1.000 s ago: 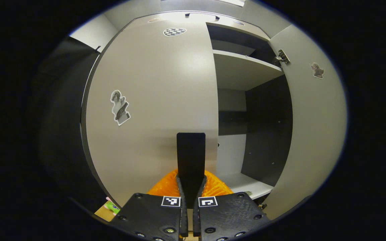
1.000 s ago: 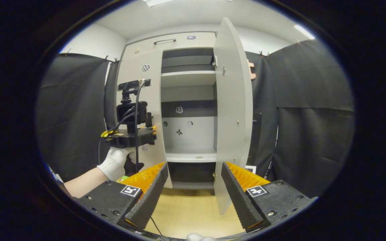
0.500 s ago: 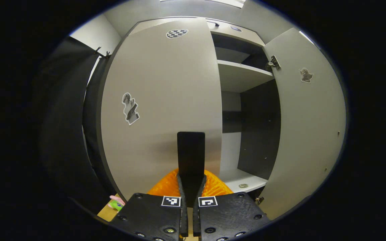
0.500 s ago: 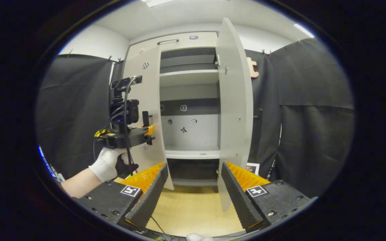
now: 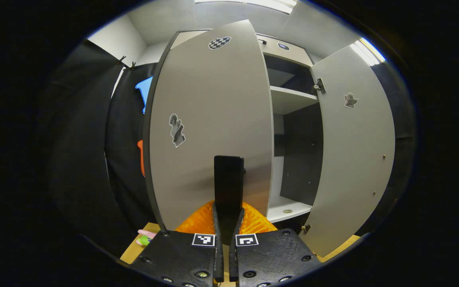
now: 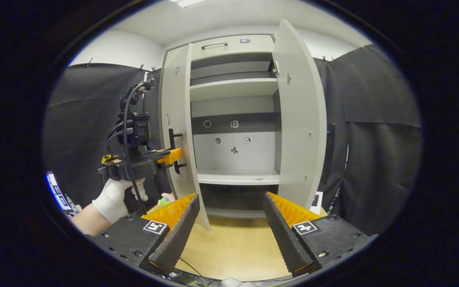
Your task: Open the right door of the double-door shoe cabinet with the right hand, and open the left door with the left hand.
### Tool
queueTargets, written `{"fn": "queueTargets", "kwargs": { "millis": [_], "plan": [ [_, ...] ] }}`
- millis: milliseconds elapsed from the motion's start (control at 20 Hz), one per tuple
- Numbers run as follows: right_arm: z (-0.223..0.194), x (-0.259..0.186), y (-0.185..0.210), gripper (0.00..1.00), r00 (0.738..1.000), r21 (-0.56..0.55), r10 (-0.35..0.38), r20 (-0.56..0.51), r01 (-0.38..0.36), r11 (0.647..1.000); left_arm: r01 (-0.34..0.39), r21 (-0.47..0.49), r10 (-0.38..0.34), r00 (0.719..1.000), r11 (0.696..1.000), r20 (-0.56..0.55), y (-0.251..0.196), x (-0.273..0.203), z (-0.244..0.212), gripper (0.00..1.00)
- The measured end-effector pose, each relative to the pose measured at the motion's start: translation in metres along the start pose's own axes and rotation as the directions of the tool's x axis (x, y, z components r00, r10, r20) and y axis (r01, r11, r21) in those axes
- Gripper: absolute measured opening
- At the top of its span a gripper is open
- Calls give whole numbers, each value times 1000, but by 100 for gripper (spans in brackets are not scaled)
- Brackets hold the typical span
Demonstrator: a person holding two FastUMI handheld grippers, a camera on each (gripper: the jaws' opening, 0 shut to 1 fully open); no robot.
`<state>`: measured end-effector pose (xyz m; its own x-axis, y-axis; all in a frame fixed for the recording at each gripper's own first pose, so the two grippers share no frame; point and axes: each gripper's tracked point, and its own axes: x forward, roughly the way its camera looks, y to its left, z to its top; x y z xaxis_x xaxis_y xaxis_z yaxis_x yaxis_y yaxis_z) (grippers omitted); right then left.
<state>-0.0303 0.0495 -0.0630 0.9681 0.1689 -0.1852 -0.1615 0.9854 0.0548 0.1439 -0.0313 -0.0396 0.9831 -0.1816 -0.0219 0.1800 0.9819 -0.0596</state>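
left gripper [image 5: 226, 217] clenched on flat black bar handle [image 5: 228, 181] of pale grey left door [image 5: 209, 119], part-open; right gripper [image 6: 229, 219] released, idle; pale grey right door [image 6: 299, 119] fully open.

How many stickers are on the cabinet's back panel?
4: on the back panel, two sit on the dark strip, two on the pale part below. The doors may hide others.

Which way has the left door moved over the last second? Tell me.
Yes. The left door has swung outward, toward the camera, uncovering more of the fixed shelf, with the left claw shut on its handle.
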Motion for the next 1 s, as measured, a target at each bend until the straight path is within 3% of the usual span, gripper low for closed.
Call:
{"fn": "queueTargets", "kwargs": {
  "millis": [550,600,1000],
  "plan": [
    [0,9,29,100,998,7,57,-10,-57,998,-75,29,75,997,997,16,50,-38,-5,4],
    [-3,8,28,99,998,5,60,-10,-60,998,-77,25,76,997,997,21,54,-47,-4,0],
    [-3,9,47,99,995,2,95,-7,-95,995,-73,11,73,997,997,16,78,-55,-5,0]
  ]
}}
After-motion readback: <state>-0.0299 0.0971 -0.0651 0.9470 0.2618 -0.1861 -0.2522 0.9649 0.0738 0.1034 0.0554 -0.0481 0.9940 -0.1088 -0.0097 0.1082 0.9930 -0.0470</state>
